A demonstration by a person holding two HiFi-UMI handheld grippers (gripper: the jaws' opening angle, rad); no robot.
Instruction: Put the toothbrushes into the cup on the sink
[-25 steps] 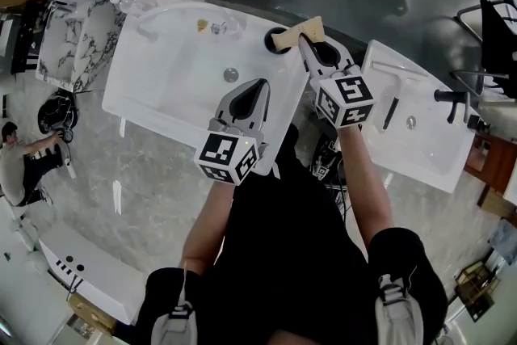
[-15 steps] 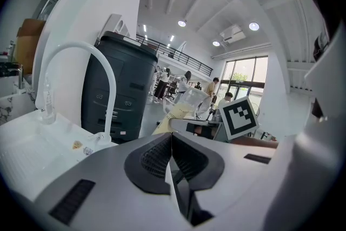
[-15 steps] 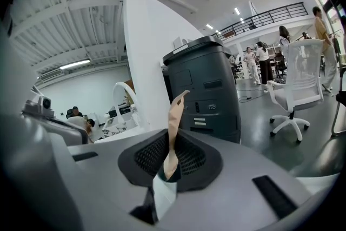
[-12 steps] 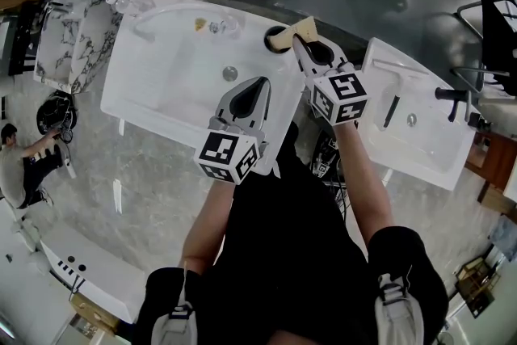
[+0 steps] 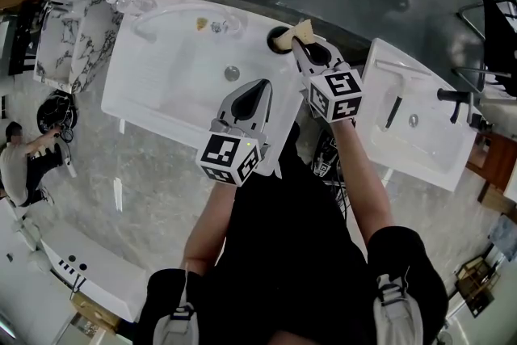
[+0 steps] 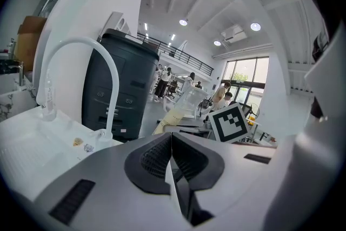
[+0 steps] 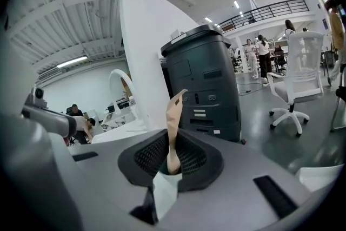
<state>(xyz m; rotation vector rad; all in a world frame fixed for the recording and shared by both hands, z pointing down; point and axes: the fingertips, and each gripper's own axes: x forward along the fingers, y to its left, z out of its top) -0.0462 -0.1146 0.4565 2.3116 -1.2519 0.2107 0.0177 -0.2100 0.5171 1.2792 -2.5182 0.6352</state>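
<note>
Two claws: I hold one in each hand, both at the white sink (image 5: 161, 85).
Left claw (image 6: 171, 138): clenched, the two jaws pressed flat together with nothing between them.
Left claw's place: over the sink's near edge, well short of the drain (image 5: 232, 73), pointing toward the far rim.
Right claw (image 7: 172, 137): clenched on a toothbrush (image 7: 174, 108) in a tan wrapper, gripped low on the wrapper.
Toothbrush: it stands up out of my right jaws, and its upper end is bent over a little to the right.
Cup (image 5: 279, 38): dark and round, standing on the sink's far right corner.
Toothbrush and cup: in the head view the tan wrapper lies just at the cup's right rim, with my right claw's tip beside the cup. I cannot tell whether any of it is inside.
Faucet (image 5: 174, 12): a white arched spout along the sink's far edge, left of the cup and well apart from both claws.
Cabinet (image 7: 205, 84): dark grey, standing on the floor beyond the sink.
Second sink (image 5: 420, 145): white, to my right, beside my right arm.
</note>
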